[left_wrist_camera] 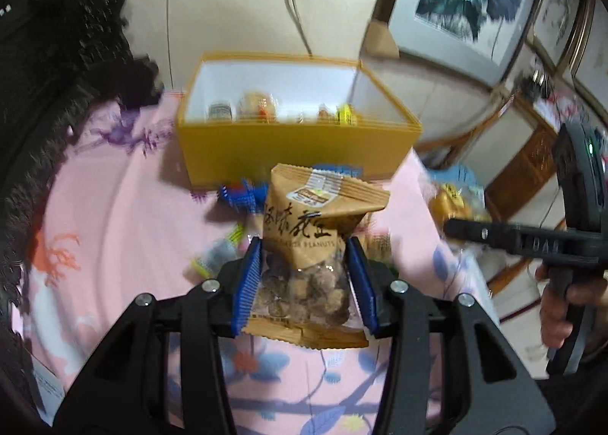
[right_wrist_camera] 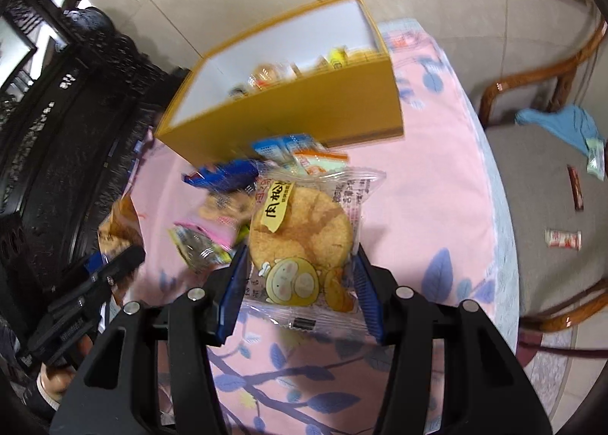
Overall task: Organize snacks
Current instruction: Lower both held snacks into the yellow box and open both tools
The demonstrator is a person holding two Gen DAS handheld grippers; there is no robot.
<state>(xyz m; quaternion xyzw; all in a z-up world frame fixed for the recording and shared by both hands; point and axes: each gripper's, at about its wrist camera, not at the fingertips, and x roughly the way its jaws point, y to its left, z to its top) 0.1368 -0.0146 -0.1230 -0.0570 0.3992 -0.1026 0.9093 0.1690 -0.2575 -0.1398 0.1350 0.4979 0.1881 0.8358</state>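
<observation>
Clamped between the left claw (left_wrist_camera: 304,286), a peanut packet (left_wrist_camera: 311,245) is riding toward the yellow box (left_wrist_camera: 296,146) ahead on the desk (left_wrist_camera: 114,207), while the right claw (right_wrist_camera: 300,290) is pinching a biscuit pack (right_wrist_camera: 304,233) for the same box.

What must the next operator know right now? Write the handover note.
Left gripper: shut on the peanut pack, held above the tablecloth.
Right gripper: shut on the cake pack.
Box: open, ahead of both, some snacks already inside.
Left: drop both packs into the box, then clear the loose snacks in front of it. A few more lie on the chair.
</observation>
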